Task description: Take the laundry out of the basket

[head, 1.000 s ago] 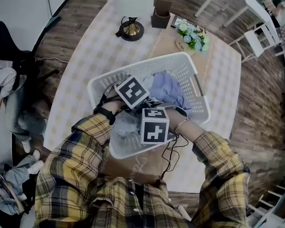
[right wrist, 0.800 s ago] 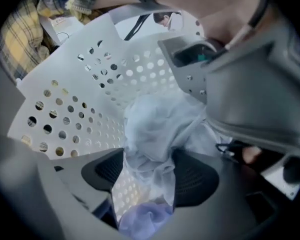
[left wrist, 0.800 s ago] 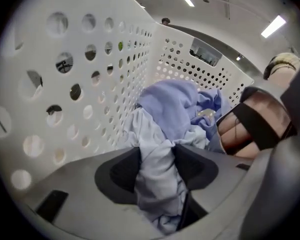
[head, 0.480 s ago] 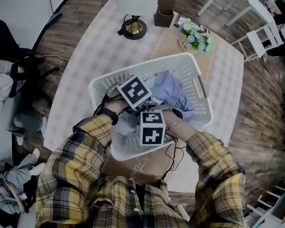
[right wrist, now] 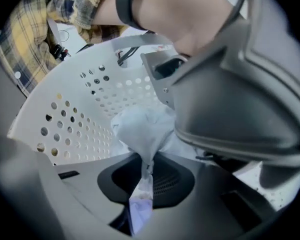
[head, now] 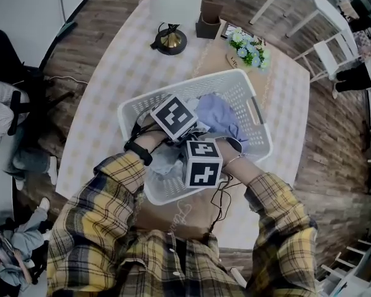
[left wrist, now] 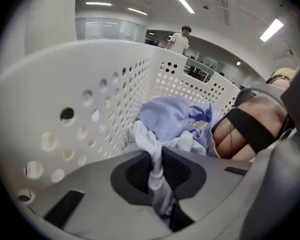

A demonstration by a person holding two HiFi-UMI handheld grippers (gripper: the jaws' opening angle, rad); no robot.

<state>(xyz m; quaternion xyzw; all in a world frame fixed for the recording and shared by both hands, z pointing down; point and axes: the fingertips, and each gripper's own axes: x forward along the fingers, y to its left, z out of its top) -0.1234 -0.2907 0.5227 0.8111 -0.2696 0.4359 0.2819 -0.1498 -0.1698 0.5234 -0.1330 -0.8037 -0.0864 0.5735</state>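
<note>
LAUNDRY DAY: Both tools work inside the white perforated basket [head: 191, 88], which stands on the checked table [head: 105, 98] with the laundry heaped in it. We see the left tool [left wrist: 157, 176] closing on a twisted strip of pale cloth [left wrist: 155, 154] that runs up to a light-blue garment [left wrist: 170, 116]. The right tool [right wrist: 146, 179] is closing too, its pads pinching a bunched white cloth [right wrist: 140, 126] near the basket wall. We judge the load light, soft and limp: it will sag and trail, and may drag neighbouring pieces along. A gathered fold should therefore give a firmer hold than a loose edge. Our plaid sleeves [head: 105, 197] angle down from the near side and cross the rim, the two marker cubes [head: 173, 117] close together above the pile.
</note>
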